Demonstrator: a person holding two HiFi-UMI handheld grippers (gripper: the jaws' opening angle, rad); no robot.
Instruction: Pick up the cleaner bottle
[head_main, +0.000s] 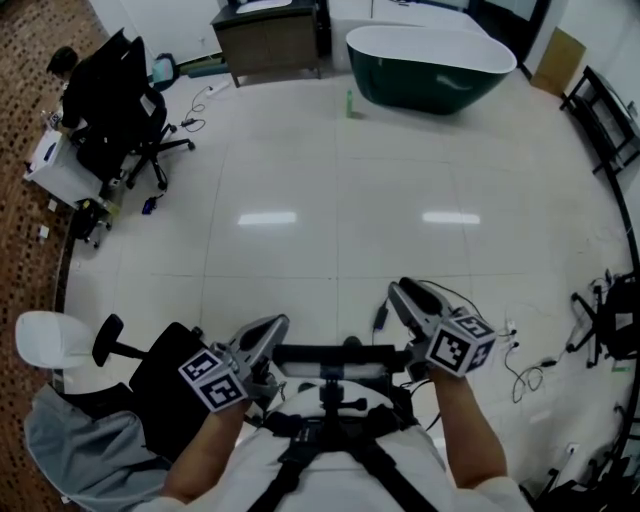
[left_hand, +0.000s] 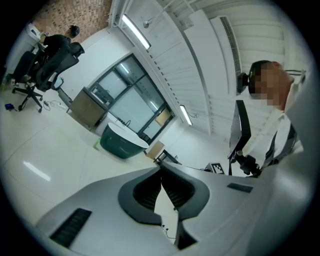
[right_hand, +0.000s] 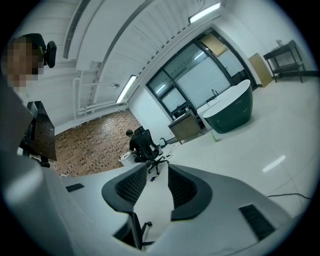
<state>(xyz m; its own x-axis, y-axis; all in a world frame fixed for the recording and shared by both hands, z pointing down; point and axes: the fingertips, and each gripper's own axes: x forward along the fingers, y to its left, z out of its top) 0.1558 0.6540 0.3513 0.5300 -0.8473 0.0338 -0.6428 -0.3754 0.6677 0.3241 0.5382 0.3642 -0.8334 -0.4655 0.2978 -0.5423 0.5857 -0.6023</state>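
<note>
The cleaner bottle (head_main: 349, 103) is a small green bottle that stands on the white floor just left of the dark green bathtub (head_main: 430, 65), far across the room. It also shows tiny in the left gripper view as the cleaner bottle (left_hand: 96, 145) and in the right gripper view as the cleaner bottle (right_hand: 213, 136). Both grippers are held close to the person's body, far from it. The left gripper (head_main: 268, 332) (left_hand: 161, 172) has its pads touching at the tips, with nothing in them. A gap shows between the pads of the right gripper (head_main: 410, 297) (right_hand: 157, 172), which holds nothing.
A wooden cabinet (head_main: 268, 40) stands left of the tub. A person sits in a black office chair (head_main: 115, 105) at the left wall. Cables (head_main: 522, 365) and stands lie at the right, a black rack (head_main: 600, 115) at the far right. A chair (head_main: 60, 340) is near my left.
</note>
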